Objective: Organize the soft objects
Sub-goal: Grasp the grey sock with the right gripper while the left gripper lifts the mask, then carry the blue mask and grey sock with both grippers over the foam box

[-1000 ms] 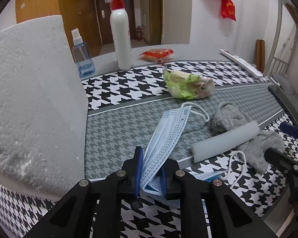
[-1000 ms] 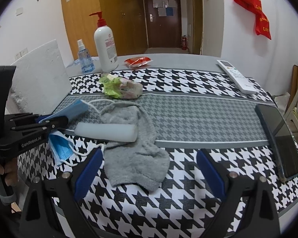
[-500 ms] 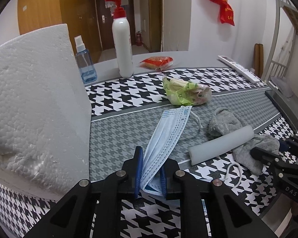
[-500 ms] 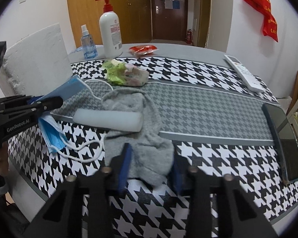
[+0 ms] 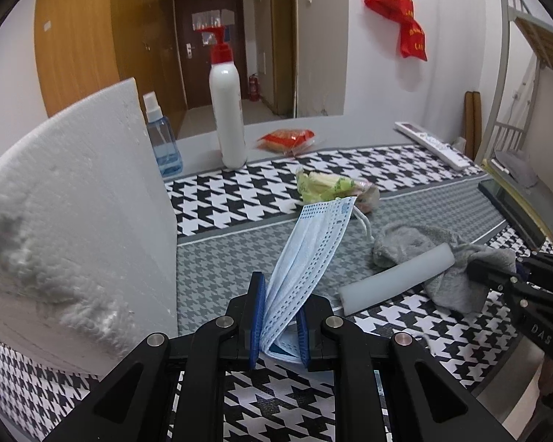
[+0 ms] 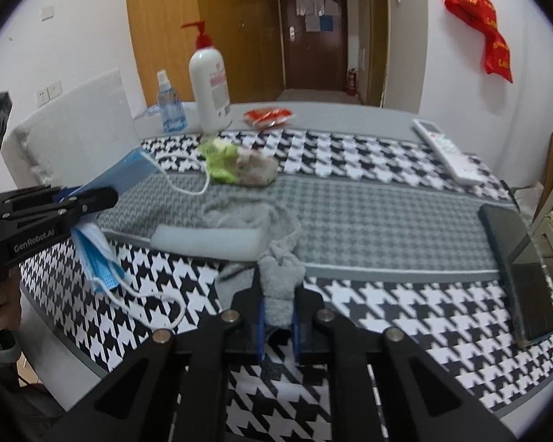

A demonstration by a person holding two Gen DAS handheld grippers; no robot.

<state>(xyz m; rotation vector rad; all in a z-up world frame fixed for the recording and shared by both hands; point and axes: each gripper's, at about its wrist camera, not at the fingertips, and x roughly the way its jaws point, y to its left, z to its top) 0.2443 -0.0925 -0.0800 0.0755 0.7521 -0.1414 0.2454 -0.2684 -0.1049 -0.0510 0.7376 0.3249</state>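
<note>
- Left wrist view: the left gripper (image 5: 279, 322) has its blue pads drawn in narrow on a folded blue face mask (image 5: 309, 254), which rises from between the pads and leans away over the grey band of the houndstooth tablecloth (image 5: 236, 202).
- One white ear loop (image 5: 363, 221) trails off the mask's far end, near a crumpled green wrapper (image 5: 328, 188).
- To the right of the held mask lies a grey sock (image 5: 416, 243) with a white foam roll (image 5: 398, 280) resting across it; the right gripper (image 5: 497, 276) reaches in from the right edge at the sock's near end.
- A big white foam block (image 5: 73, 221) stands just left of the left gripper.
- Behind stand a white pump bottle (image 5: 226, 121) and a small blue spray bottle (image 5: 162, 140); what they contain cannot be seen.
- Right wrist view: the right gripper (image 6: 278, 316) is pinched narrow on the near end of the grey sock (image 6: 276, 280), the fabric bunched up between the pads.
- The rest of the sock runs away under the foam roll (image 6: 206, 239).
- At left, the left gripper (image 6: 103, 197), held in a hand (image 6: 3, 305), holds the mask (image 6: 125, 173) up; a second blue mask (image 6: 96, 258) hangs just below it down to the cloth.
- A dark phone (image 6: 516, 269) lies well apart on the right, and a white remote (image 6: 446, 151) beyond it.
</note>
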